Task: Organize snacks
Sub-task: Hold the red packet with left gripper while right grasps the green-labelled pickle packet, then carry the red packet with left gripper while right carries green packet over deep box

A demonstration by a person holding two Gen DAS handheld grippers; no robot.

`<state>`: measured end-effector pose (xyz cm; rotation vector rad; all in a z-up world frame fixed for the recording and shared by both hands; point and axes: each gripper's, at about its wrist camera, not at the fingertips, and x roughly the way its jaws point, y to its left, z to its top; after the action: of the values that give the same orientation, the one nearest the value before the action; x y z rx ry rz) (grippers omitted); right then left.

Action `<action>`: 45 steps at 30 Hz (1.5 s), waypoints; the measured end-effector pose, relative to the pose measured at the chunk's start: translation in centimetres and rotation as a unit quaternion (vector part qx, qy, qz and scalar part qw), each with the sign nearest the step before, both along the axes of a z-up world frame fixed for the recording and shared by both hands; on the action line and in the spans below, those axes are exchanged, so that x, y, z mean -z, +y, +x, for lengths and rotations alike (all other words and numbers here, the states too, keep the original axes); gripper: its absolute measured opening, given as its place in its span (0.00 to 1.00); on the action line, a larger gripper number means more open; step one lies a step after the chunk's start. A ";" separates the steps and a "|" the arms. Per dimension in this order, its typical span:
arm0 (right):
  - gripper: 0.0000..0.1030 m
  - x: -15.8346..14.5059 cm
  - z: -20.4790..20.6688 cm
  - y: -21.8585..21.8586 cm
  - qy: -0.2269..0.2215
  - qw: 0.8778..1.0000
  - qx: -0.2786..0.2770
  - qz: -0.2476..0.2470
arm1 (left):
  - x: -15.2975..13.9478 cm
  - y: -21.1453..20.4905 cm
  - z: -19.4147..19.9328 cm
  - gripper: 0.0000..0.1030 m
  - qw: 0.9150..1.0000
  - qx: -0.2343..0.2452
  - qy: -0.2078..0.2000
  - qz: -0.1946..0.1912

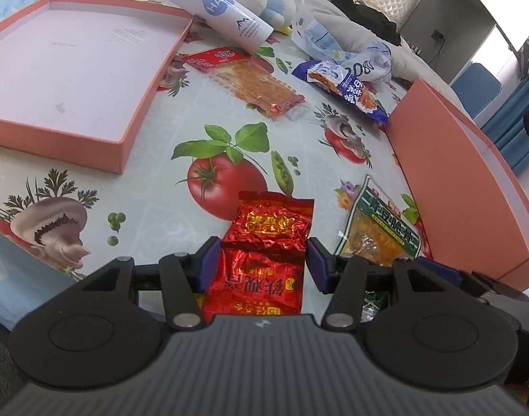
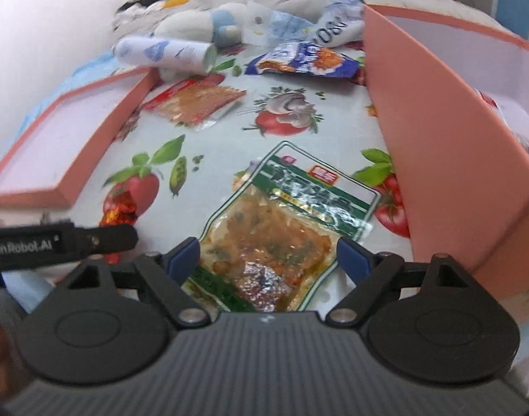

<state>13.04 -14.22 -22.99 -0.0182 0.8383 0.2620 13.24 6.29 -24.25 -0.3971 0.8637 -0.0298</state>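
four snack packets (image 1: 264,263), two pink boxes (image 1: 70,79), perhaps one bottle (image 1: 212,7)

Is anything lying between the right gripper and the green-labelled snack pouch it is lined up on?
Nothing visible. The right gripper is open, its jaws straddling the near end of the green-labelled pouch, which lies flat on the tablecloth. The tall pink box stands just right of the pouch, clear of the jaws.

A vegetable-print tablecloth (image 1: 153,187) is spread underfoot of everything. A grey cabinet (image 1: 448,10), blue chair (image 1: 476,86) and blue curtain (image 1: 514,131) are seen behind, daylit.
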 end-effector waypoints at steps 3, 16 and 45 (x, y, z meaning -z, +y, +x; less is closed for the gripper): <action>0.89 0.2 0.1 0.5 0.001 1.000 -0.018 -0.013 | 0.0 0.0 0.0 0.57 1.000 -0.002 0.002 -0.006; 0.87 0.7 0.4 1.1 0.026 0.997 -0.072 -0.018 | 0.1 -0.1 0.0 0.57 1.000 -0.004 0.005 -0.007; 0.43 -8.2 -2.2 -1.3 -0.001 0.997 -0.065 0.049 | -8.5 -1.2 -0.8 0.58 0.999 -0.005 -0.011 0.032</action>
<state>10.88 -15.50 -14.78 0.0196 0.8226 0.4254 12.43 5.09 -15.74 -0.3400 0.8379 0.0029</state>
